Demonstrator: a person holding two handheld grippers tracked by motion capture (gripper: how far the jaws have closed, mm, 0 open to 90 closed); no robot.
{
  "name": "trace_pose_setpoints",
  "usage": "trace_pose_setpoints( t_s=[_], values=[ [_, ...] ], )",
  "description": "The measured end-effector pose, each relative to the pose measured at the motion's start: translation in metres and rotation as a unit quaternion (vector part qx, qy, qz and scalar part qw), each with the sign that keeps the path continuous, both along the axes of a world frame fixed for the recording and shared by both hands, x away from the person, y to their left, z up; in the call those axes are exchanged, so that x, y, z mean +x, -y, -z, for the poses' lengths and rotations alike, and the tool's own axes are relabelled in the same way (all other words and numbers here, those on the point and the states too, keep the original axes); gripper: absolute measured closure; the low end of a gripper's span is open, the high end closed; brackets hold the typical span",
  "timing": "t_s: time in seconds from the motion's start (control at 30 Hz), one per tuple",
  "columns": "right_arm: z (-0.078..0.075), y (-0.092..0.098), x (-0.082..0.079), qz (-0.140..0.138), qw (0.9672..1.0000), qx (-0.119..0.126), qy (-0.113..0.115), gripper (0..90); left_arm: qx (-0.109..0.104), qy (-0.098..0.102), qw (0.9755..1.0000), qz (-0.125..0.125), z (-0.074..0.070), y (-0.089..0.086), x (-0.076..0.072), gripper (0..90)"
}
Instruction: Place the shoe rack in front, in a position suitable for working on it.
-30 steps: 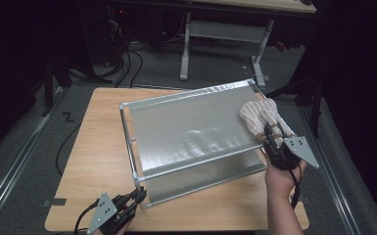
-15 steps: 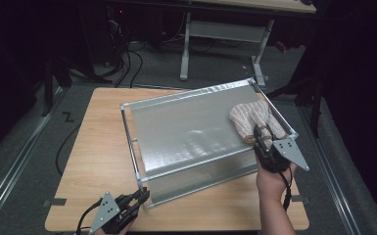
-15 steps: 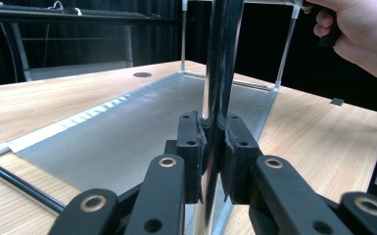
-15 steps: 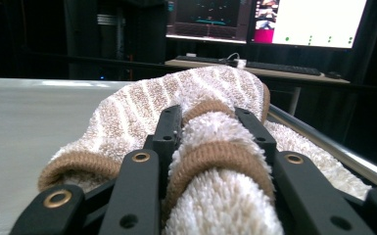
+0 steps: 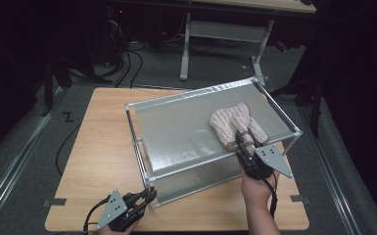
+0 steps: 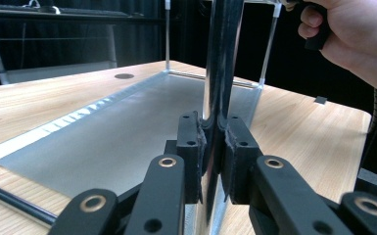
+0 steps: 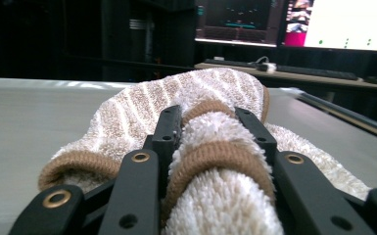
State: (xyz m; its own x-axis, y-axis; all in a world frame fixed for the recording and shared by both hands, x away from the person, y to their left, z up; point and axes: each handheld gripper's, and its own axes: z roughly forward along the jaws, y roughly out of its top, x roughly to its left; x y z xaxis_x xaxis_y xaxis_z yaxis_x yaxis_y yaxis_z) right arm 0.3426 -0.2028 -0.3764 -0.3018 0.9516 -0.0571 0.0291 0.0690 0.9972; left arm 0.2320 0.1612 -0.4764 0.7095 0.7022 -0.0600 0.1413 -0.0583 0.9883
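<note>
On a light wooden table (image 5: 98, 152), a two-tier metal shelf rack with frosted grey panels and chrome corner posts (image 5: 186, 132) is being wiped down with a beige-and-white striped terry cloth (image 5: 232, 122). The cloth is seen bunched on the right half of the rack's upper panel, near the front edge, with the right gripper (image 5: 245, 144) directly behind it. In the right gripper view, the right gripper (image 7: 210, 132) is closed partway around a thick fold of the cloth (image 7: 215, 161), its jaws held apart only by the wad of towelling pinched between them. At the table's near edge, the left gripper (image 5: 149, 195) is brought against the rack's front left corner; in the left gripper view, its jaws (image 6: 214, 147) are clamped tight on the upright chrome post (image 6: 220, 63), so that the frame is steadied while the cloth is worked. The person's right hand (image 6: 352, 34) is glimpsed above in that view. The step in hand is judged to be the wiping of the top panel, with much of its left side not yet reached by the cloth. For the next move, steady downward pressure and a sweep across the panel would be called for, with the clamp on the post kept firm so the light rack is not dragged along the table.
</note>
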Motion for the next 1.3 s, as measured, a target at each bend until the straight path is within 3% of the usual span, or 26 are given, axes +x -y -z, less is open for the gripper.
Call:
trace_pose_setpoints(
  t_s=[0.53,0.87,1.3],
  values=[
    [0.001,-0.053,-0.025,-0.060,0.9981,-0.011,0.011,66.6,0.001,0.000,0.9997,0.026,0.000,0.008,0.005,79.5],
    [0.002,-0.085,-0.044,-0.108,0.9940,-0.011,0.017,66.4,0.005,0.004,0.9996,0.028,0.000,0.012,0.006,79.5],
    [0.002,-0.111,-0.058,-0.146,0.9889,-0.018,0.024,66.2,0.010,0.005,0.9995,0.030,0.001,0.014,0.007,79.3]
  ],
)
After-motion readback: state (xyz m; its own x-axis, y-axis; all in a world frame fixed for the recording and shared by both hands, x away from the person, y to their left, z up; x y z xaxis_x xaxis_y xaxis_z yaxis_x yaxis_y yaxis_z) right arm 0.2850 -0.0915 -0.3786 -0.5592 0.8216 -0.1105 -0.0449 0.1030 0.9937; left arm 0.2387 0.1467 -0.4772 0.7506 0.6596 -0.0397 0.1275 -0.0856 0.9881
